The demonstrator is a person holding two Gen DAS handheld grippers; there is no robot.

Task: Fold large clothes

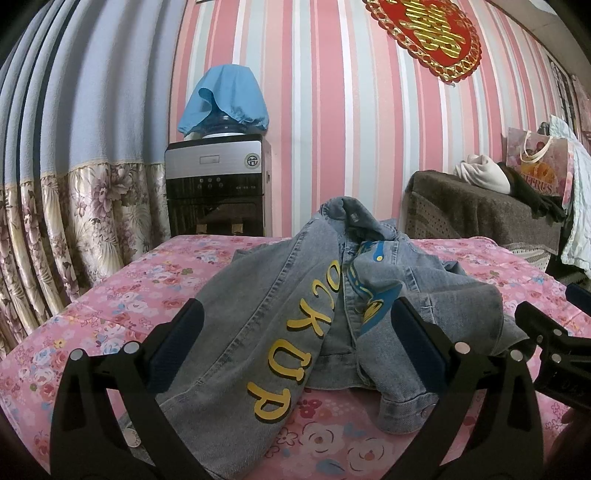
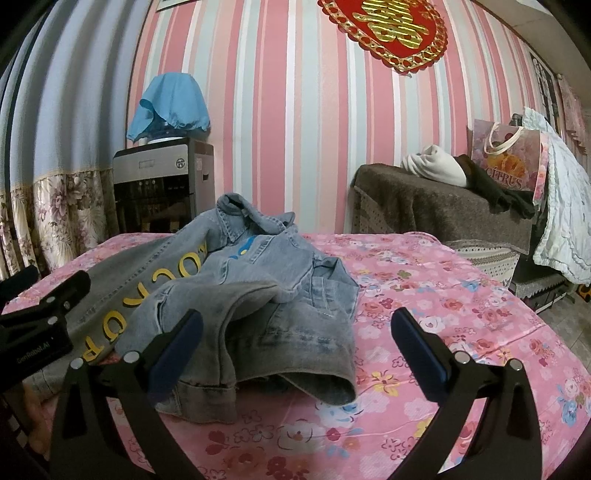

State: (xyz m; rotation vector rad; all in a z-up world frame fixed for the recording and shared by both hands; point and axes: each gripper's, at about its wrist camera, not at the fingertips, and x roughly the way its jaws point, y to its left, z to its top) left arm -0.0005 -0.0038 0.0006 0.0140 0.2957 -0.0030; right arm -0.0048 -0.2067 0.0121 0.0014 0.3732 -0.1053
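On the pink floral bed (image 2: 424, 295) lies a crumpled denim jacket (image 1: 332, 295), yellow lettering (image 1: 284, 347) down one panel; the left hand-held gripper (image 1: 299, 332) hovers over it, spread wide; the right hand-held gripper (image 2: 295, 339), equally spread, holds nothing beside its sleeve (image 2: 295, 354).

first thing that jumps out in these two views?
The crumpled denim jacket with yellow letters, heaped mid-bed on the pink floral sheet. Both tongs, left and right, hover open near it, gripping nothing. Behind, a red-gold ornament hangs on the striped wall.
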